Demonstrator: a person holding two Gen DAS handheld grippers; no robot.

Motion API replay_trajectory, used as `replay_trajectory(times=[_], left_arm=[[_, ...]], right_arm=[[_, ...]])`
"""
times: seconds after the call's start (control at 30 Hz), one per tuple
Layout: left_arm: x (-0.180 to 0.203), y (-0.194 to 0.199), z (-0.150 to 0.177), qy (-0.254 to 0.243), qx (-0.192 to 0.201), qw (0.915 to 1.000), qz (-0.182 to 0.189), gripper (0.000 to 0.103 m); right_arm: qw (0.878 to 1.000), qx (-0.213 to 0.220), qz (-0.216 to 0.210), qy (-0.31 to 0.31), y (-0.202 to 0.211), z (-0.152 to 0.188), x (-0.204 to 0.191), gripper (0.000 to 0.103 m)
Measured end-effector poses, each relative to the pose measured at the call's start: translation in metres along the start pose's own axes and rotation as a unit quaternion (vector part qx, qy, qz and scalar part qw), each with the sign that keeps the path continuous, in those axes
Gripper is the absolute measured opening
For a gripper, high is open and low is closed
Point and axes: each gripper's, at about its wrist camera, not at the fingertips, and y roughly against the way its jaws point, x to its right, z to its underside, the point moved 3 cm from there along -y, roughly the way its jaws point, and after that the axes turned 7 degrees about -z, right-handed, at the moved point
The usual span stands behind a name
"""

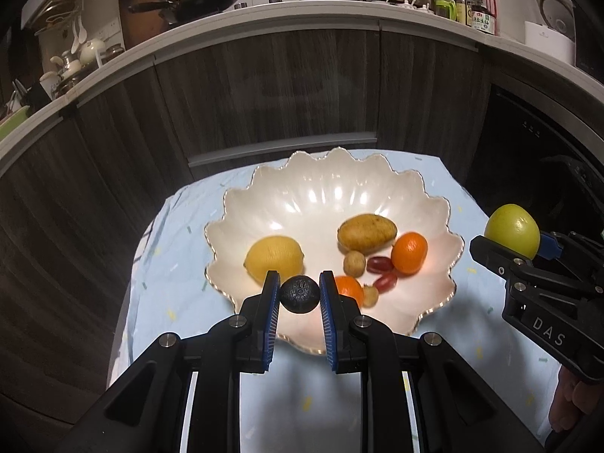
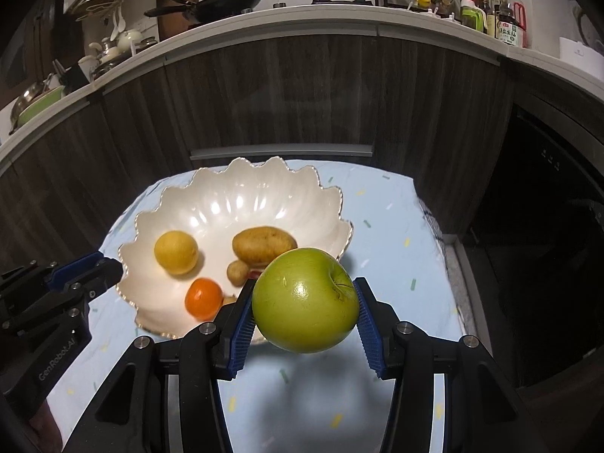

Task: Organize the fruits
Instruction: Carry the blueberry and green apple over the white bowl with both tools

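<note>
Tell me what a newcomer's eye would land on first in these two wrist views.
First, the green apple, clamped in the right gripper above the pale blue cloth, just right of the bowl. Next, the small dark round fruit pinched in the left gripper over the near rim of the scalloped white bowl. The bowl holds a lemon, a potato and oranges.

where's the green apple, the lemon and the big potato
green apple (image 2: 305, 304), right wrist view, front skin between the pads
lemon (image 1: 274, 258), left wrist view, middle of its rind
big potato (image 1: 367, 232), left wrist view, middle of its skin
</note>
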Motion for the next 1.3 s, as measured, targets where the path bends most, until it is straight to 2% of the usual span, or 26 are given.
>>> replay_trajectory(times=[0.6, 0.9, 1.3], left_arm=[[-0.008, -0.039, -0.025, 0.013, -0.021, 0.9997, 0.003, 0.022], [-0.008, -0.062, -0.026, 0.016, -0.04, 0.999, 0.006, 0.022], [-0.011, -0.083, -0.026, 0.021, -0.065, 0.9977, 0.004, 0.022]], right_arm=[[1.0, 0.006, 0.01, 0.008, -0.039, -0.039, 0.005, 0.05], [1.0, -0.001, 0.016, 0.004, -0.061, -0.05, 0.011, 0.05], [0.999, -0.032, 0.012, 0.006, -0.089, -0.048, 0.009, 0.05]])
